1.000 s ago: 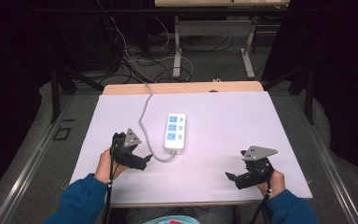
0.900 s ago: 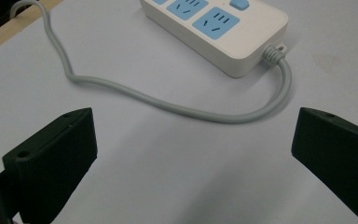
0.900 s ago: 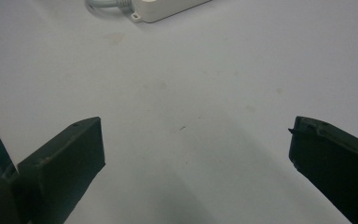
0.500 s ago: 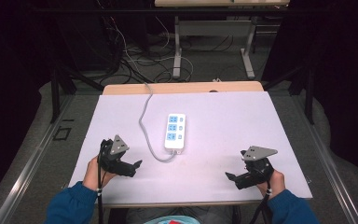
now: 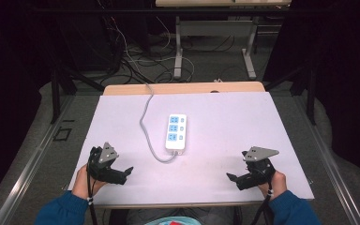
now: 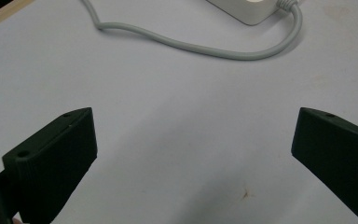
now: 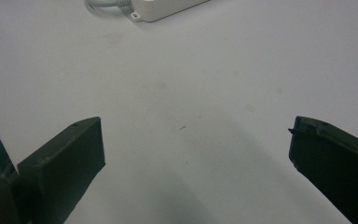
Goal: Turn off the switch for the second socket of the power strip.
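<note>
While you sit at the near edge, the white table [image 5: 225,117] spreads out ahead of you, its wooden far edge showing as a thin strip. On it, a little left of the middle, lies the white power strip [image 5: 176,131], lengthwise away from you, with three blue socket panels facing up. Its grey cable [image 5: 144,123] leaves the near end of the strip, loops toward you in a short curve, then runs back along the strip's left side and off the far edge of the table.

Your left gripper [image 5: 117,172] rests low over the table near the front left corner, well apart from the strip, and its jaws stand wide apart with nothing between them. From the left gripper view the cable's loop and the strip's near end lie ahead of those jaws.

Your right gripper [image 5: 234,179] sits near the front right corner, also well clear of the strip, jaws spread wide and empty. From the right gripper view a corner of the strip lies far ahead over bare tabletop.
</note>
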Tool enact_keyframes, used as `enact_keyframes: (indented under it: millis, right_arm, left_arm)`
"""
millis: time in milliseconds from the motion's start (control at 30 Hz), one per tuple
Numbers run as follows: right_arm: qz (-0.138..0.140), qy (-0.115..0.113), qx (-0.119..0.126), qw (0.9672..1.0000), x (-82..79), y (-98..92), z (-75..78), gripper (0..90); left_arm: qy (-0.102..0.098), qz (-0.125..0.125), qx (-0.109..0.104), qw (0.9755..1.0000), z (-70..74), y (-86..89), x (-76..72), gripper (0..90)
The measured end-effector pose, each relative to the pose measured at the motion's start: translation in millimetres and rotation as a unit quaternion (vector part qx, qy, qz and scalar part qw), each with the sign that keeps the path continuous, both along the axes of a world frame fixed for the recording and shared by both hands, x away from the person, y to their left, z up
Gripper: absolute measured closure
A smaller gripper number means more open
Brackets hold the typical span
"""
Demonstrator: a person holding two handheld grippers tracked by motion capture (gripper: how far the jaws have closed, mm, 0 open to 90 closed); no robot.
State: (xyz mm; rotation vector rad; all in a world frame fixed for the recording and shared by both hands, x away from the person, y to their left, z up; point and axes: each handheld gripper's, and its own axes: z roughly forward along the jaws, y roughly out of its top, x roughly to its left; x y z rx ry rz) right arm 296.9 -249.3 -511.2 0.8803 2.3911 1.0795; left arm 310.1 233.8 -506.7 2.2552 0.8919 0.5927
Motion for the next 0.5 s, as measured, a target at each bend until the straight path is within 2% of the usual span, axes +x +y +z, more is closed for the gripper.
enact_keyframes:
  millis: [133, 200, 333, 500]
  right_arm:
    - [0.001, 0.002, -0.001, 1.0000, 0.0, -0.1, 0.1, 2.8]
    - [0.001, 0.002, -0.001, 1.0000, 0.1, -0.1, 0.1, 2.8]
    - [0.001, 0.003, 0.000, 1.0000, 0.1, 0.0, 0.0, 2.9]
    - [0.003, 0.006, -0.005, 1.0000, 0.3, -0.1, 0.6, 2.9]
  left_arm:
    - [-0.003, 0.002, 0.004, 1.0000, -0.2, 5.7, -4.5, 0.3]
    - [0.001, 0.004, -0.004, 1.0000, -1.7, 7.5, -7.2, 0.3]
    - [-0.001, 0.005, 0.000, 1.0000, -2.4, 11.3, -11.5, 0.3]
    - [0.003, 0.009, -0.005, 0.9999, -2.1, 16.5, -16.7, 0.3]
